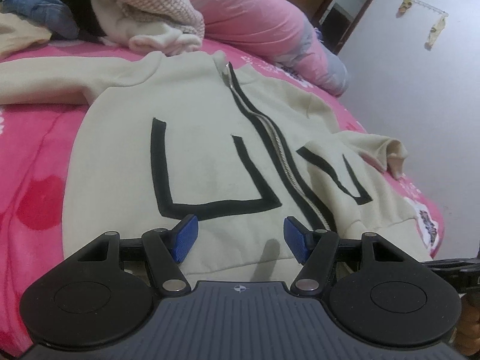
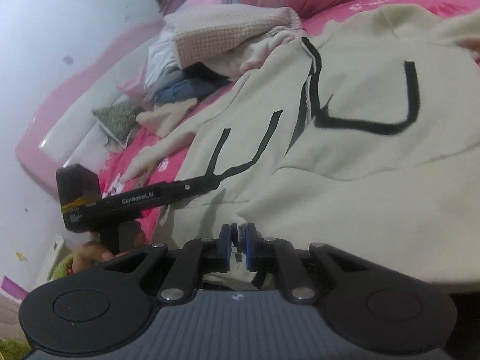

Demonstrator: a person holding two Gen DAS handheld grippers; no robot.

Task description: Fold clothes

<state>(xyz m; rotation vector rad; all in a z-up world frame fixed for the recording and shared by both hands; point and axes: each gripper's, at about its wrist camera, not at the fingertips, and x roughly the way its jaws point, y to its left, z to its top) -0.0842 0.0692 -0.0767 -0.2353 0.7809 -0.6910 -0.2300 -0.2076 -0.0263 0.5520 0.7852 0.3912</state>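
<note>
Right gripper (image 2: pixel 238 247) is pinched tight on the hem of the cream zip-front sweatshirt with black line trim (image 2: pixel 345 156), lying face-up on the pink bed cover (image 1: pixel 36 156). Left gripper (image 1: pixel 238 237) hovers spread over the hem, empty. Risks: thin hem bite slips; one-sided pull skews the body, bunching the metal zipper (image 1: pixel 280 156).

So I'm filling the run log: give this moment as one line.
task: fold clothes | jacket: flat on bed, zipped | left gripper: open over hem | right gripper: shut on hem
</note>
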